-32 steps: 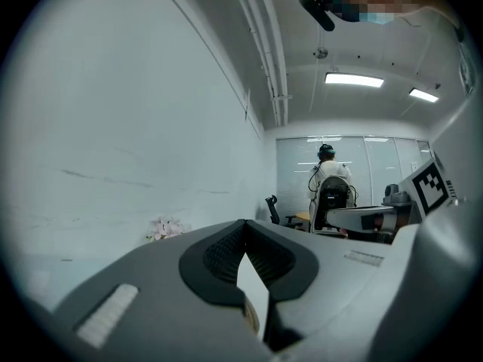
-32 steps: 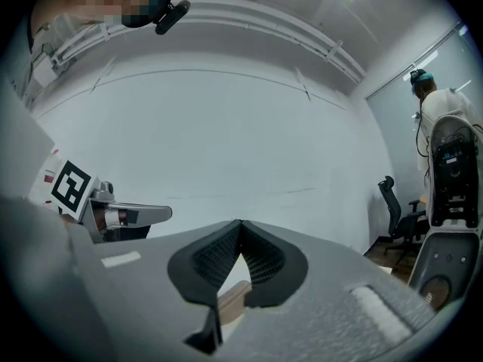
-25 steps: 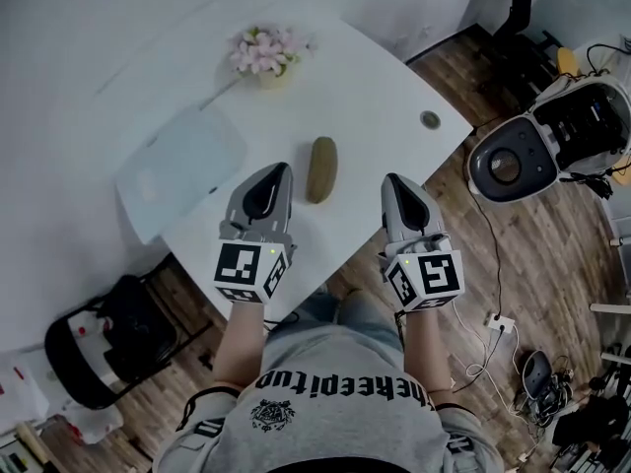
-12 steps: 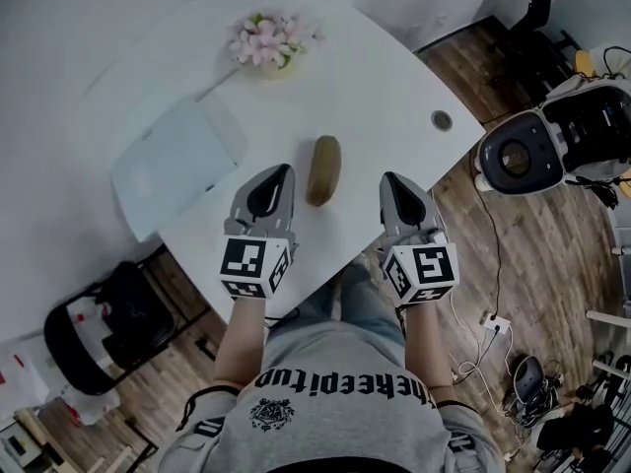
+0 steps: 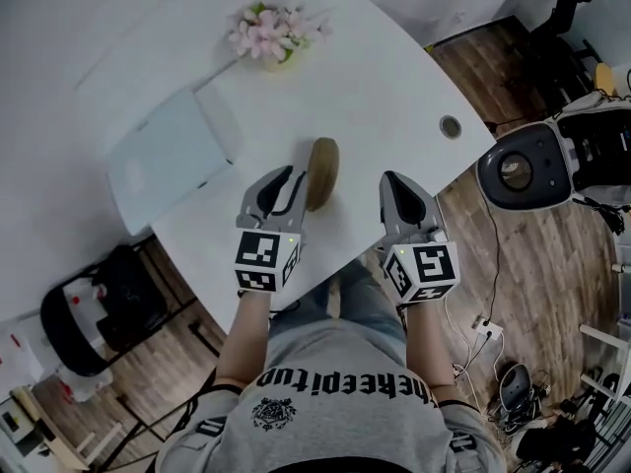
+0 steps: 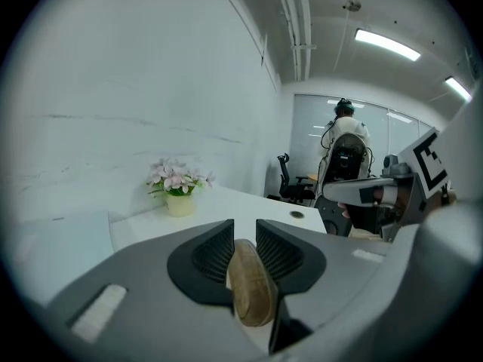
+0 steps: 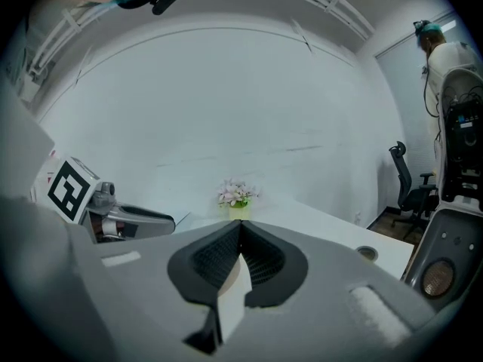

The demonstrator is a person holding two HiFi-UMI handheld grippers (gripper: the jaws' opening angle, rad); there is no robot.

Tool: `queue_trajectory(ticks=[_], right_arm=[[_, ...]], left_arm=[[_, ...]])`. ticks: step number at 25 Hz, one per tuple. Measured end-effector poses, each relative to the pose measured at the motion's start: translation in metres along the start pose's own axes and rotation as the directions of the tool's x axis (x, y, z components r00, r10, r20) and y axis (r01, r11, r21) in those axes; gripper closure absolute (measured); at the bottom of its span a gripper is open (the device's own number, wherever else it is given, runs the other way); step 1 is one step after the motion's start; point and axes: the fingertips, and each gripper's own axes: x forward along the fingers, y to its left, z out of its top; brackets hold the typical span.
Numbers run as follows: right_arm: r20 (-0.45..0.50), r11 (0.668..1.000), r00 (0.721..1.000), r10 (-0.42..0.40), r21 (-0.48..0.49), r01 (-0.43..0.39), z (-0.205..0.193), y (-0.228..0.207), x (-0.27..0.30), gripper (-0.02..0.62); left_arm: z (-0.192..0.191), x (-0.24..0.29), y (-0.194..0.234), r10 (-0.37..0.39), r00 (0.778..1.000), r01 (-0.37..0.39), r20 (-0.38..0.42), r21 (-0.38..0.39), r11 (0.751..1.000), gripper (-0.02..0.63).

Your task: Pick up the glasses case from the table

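Ceiling strip lights [image 6: 386,44] are glowing at two o'clock in the left gripper view; all pictures are looking dim, gripper views bending and blackening at rims.

The white table [image 5: 394,77] has a rounded corner with a round cable port [image 5: 451,126] set in its top. A pot of pink flowers [image 5: 271,39] stands at its far side. A pale blue board [image 5: 168,156] lies at its left edge, and the brown glasses case [image 5: 321,170] lies near its front edge.

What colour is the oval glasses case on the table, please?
Tan-brown; the oval glasses case shows best in the left gripper view.
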Motion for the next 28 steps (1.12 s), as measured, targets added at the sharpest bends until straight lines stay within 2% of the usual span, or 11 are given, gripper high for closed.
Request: queue_trajectory(ticks=[7, 14, 28], right_arm=[[-0.026, 0.999, 0.999, 0.046, 0.003, -0.046, -0.006, -0.016, 0.009, 0.592], [-0.041, 0.996, 0.995, 0.086, 0.003, -0.086, -0.007, -0.032, 0.015, 0.592], [-0.082, 0.984, 0.981, 0.175, -0.010, -0.177, -0.012, -0.057, 0.027, 0.592]], left_arm=[[-0.027, 0.026, -0.016, 0.035, 0.995, -0.033, -0.097, 0.021, 0.999, 0.420], [-0.050, 0.048, -0.021, 0.092, 0.980, -0.088, -0.179, 0.034, 0.996, 0.337], [-0.083, 0.080, -0.023, 0.203, 0.935, -0.179, -0.290, 0.108, 0.978, 0.288]])
